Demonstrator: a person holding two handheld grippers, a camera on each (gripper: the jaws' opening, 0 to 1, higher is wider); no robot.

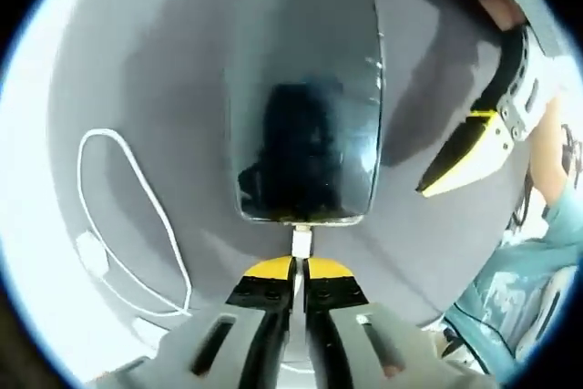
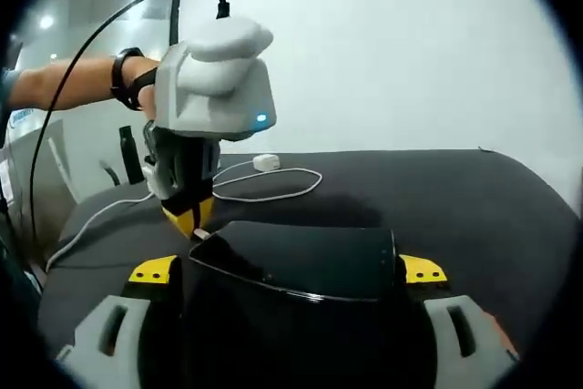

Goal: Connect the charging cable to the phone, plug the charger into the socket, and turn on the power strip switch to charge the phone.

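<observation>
Left gripper view: left tool pinches cable plug at phone; right tool clamps the phone.

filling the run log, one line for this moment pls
step: plugging cable | left gripper: shut on cable plug at phone port | right gripper: holds phone | charger: on table

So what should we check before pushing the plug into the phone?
1. Phone held by the right gripper, a jaw on either side: ok.
2. Cable plug pinched in the left gripper: ok.
3. Plug lined up with the phone's bottom edge: ok in the left gripper view.
4. Plug fully seated in the port: cannot tell.
5. White cable lying slack in loops on the table, not pulled tight: ok.
6. Charger plugged into a socket: not ok, it lies on the table.
</observation>
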